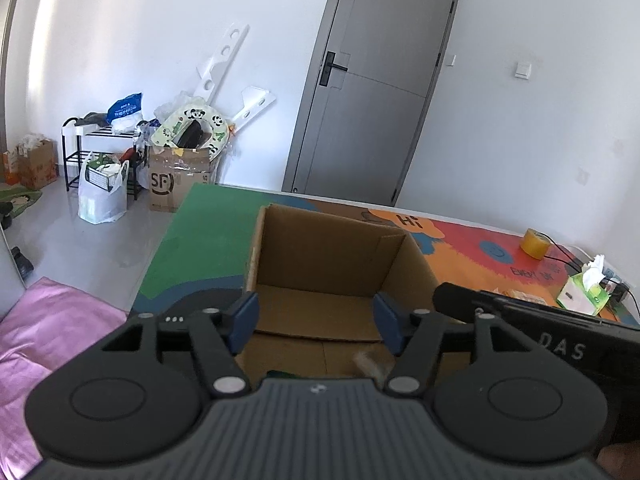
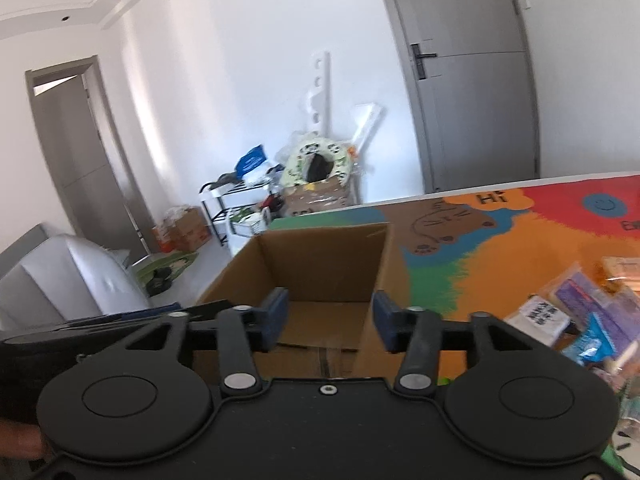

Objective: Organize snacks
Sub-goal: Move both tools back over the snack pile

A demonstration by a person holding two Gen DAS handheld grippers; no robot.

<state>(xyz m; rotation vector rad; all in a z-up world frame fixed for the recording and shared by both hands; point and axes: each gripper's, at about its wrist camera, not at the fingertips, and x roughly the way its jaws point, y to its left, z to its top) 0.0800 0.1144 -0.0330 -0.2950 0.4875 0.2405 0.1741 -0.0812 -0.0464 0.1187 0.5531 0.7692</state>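
Observation:
An open brown cardboard box (image 1: 320,256) stands on the colourful table mat; it also shows in the right wrist view (image 2: 320,264). My left gripper (image 1: 316,320) is open and empty, just above the box's near side. A small pale packet (image 1: 370,362) and a green edge lie at the box's near bottom. My right gripper (image 2: 330,320) is open and empty over the box's near right corner. A pile of snack packets (image 2: 580,312) in clear, purple and blue wrappers lies on the mat to the right. The right gripper's body (image 1: 540,320) shows at the right of the left view.
A roll of yellow tape (image 1: 536,242), a green tissue box (image 1: 586,292) and cables sit at the table's far right. On the floor beyond the table stand a shoe rack (image 1: 100,148), bags and an SF carton (image 1: 180,180). A grey door (image 1: 376,80) is behind.

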